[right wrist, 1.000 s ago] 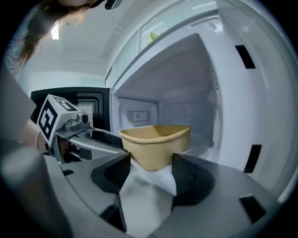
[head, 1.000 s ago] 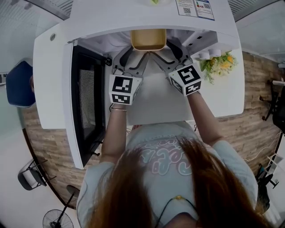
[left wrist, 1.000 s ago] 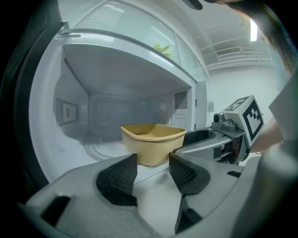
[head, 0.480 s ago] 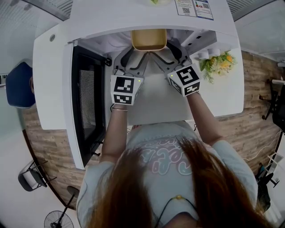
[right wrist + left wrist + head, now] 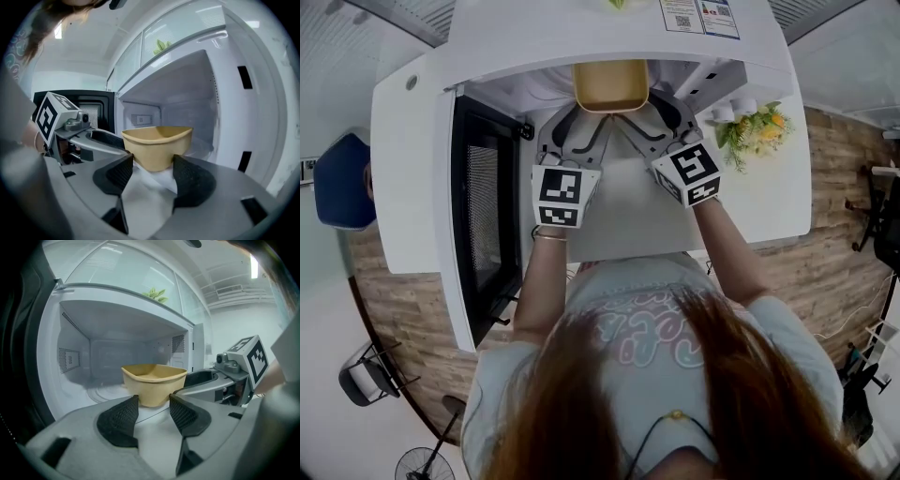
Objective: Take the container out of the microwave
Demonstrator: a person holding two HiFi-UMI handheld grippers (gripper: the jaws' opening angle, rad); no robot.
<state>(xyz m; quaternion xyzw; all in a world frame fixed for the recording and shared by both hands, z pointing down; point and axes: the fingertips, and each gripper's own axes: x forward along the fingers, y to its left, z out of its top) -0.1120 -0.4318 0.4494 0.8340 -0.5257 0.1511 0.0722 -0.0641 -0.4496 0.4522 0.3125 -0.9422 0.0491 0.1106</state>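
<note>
A tan, open-topped container (image 5: pixel 610 84) sits at the mouth of the open microwave (image 5: pixel 609 33), above its glass turntable (image 5: pixel 101 392). My left gripper (image 5: pixel 586 117) meets its front-left corner and my right gripper (image 5: pixel 645 117) its front-right corner. Both pairs of jaws have just been closing. In the left gripper view the container (image 5: pixel 154 380) has its lower wall between the pads of the left gripper (image 5: pixel 153 406). The right gripper view shows the same container (image 5: pixel 159 143) held between the pads of the right gripper (image 5: pixel 153 164). Its base is hidden behind the pads.
The black microwave door (image 5: pixel 483 206) is swung wide open at the left. A bunch of flowers (image 5: pixel 759 131) stands on the white counter (image 5: pixel 769 202) to the right. A blue chair (image 5: pixel 342 178) and a floor fan (image 5: pixel 422 459) are on the left.
Both grippers' jaws have drawn in a little around the container's front corners. The hands have hardly moved, and the container looks slightly nearer the microwave's front edge.
</note>
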